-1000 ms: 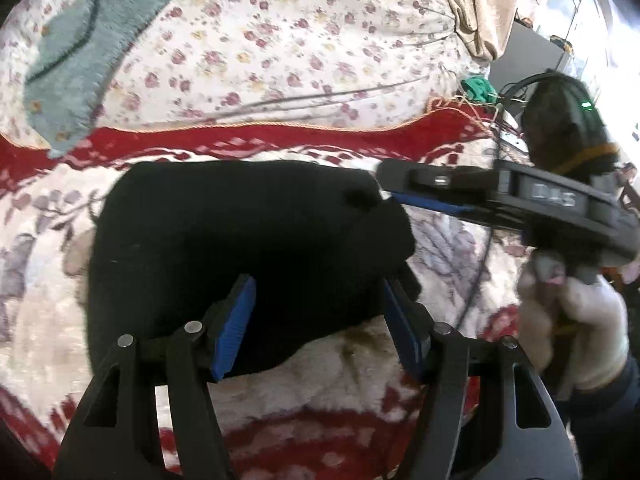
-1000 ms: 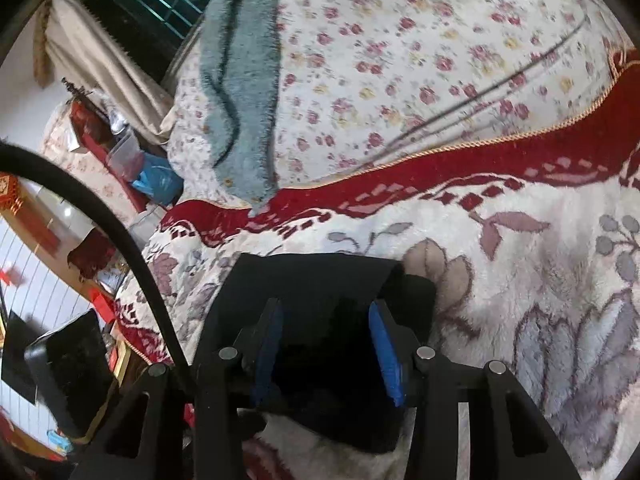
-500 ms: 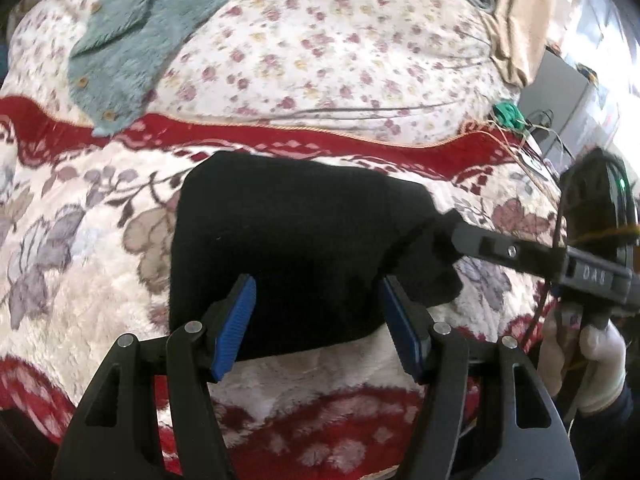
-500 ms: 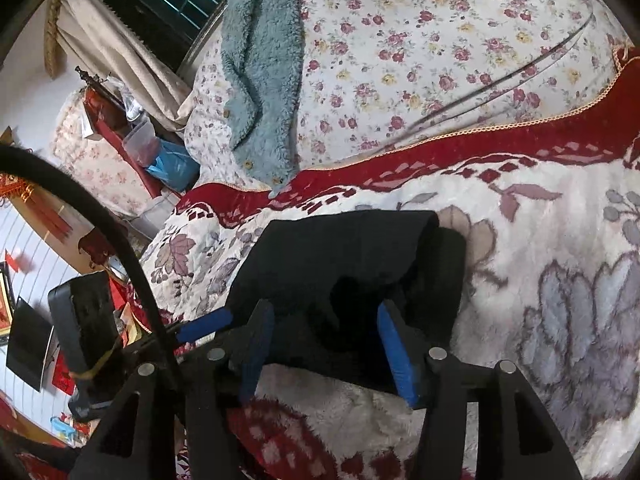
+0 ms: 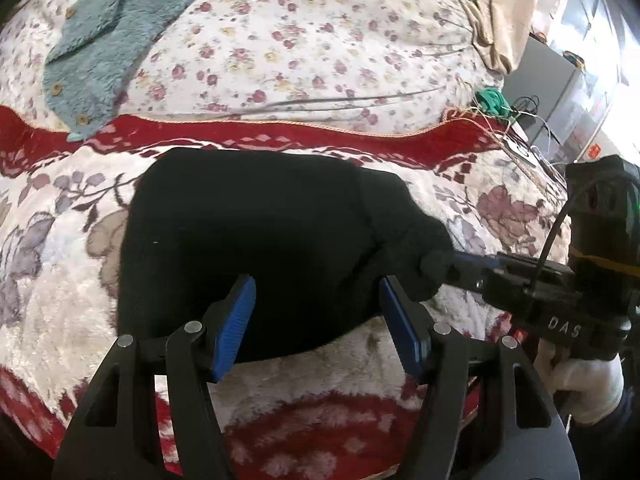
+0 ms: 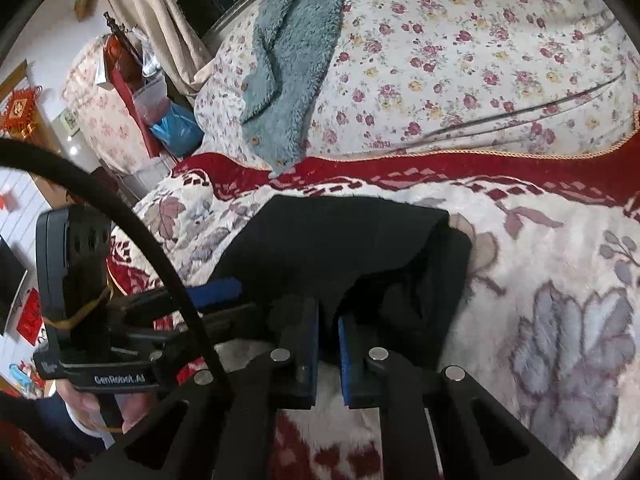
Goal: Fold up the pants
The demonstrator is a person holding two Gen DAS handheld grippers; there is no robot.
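I am holding the left gripper (image 5: 316, 320) released, pads wide apart over the near edge of the one pair of black pants (image 5: 256, 240), which is lying folded into a compact block on the plush floral blanket (image 5: 400, 364), while the right gripper (image 6: 328, 352) is pinching what looks like a bunched corner, though black on black is hiding the exact layer. I am judging the risk as that pinch catching only the top layer, so lifting peels the fold open. Counting: one pants, two grippers, one teal fleece garment (image 6: 288, 60).
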